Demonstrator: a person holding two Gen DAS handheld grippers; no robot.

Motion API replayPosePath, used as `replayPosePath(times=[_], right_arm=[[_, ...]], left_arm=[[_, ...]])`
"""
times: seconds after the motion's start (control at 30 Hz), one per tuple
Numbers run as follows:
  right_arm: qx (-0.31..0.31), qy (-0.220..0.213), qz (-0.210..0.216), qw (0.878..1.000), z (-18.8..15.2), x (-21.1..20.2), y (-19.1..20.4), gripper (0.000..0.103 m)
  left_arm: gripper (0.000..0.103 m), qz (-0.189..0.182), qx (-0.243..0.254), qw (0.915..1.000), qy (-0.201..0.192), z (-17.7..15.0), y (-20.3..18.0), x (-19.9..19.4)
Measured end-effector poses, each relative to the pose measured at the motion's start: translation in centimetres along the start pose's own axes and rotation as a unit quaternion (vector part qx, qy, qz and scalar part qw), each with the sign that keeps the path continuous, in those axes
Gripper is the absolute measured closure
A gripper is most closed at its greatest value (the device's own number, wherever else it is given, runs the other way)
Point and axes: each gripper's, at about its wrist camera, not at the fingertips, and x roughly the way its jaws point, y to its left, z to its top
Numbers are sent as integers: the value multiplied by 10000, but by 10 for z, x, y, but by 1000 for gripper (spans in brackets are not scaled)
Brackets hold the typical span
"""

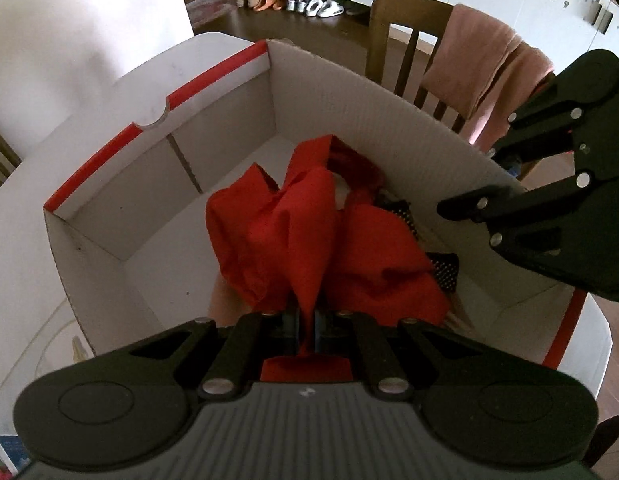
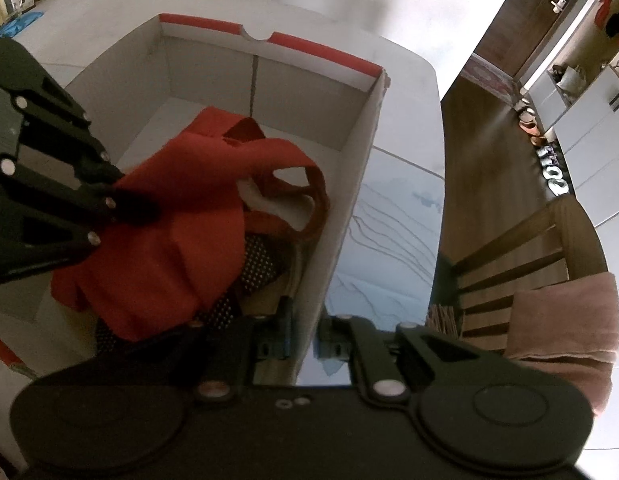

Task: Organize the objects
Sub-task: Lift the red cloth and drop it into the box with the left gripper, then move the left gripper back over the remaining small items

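Left wrist view: our left gripper point(image 1: 307, 330) is clamped on a fold of the red cloth point(image 1: 309, 232), which lies heaped inside the white box point(image 1: 157, 184). Right wrist view: our right gripper point(image 2: 303, 340) pinches the box's near right wall, the cloth just left of it, over a dotted black fabric point(image 2: 253, 264).

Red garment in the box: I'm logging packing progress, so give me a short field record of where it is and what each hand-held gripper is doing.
item: red garment, crumpled
location: inside white cardboard box
beneath it: black dotted fabric, partly covered
left hand-held gripper: shut on a fold of the red garment
right hand-held gripper: shut on the box's side wall, one finger inside, one outside
box support: white table
nearby: wooden chair with pink towel draped over it
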Motion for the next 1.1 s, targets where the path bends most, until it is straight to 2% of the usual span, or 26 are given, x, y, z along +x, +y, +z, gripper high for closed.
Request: replayPosePath(times=[0.2, 0.23, 0.3, 0.37, 0.43, 0.8, 0.87, 1.1], right_arm=[[-26, -12, 52, 10000, -1, -1, 0, 96], [-29, -19, 51, 10000, -1, 0, -1, 96], [-40, -31, 52, 10000, -1, 0, -1, 96], [-37, -24, 50, 10000, -1, 0, -1, 96], [-47, -16, 41, 10000, -1, 0, 0, 96], [-80, -2, 41, 10000, -2, -1, 0, 96], [-86, -1, 39, 10000, -2, -1, 0, 96], [-102, -8, 66, 9999, -2, -2, 0, 96]], left_arm=[[90, 67, -4, 9999, -124, -4, 1, -12], [85, 75, -15, 9999, -143, -4, 0, -14], [73, 89, -47, 9997, -238, -7, 2, -20], [49, 97, -118, 9993, -343, -11, 4, -28], [38, 55, -176, 9987, -482, -15, 7, -36], [36, -189, -438, 9933, -1049, -34, 12, -89], [33, -173, -469, 9919, -1167, -41, 13, -101], [33, 98, -804, 9861, -1449, -77, 34, -138]])
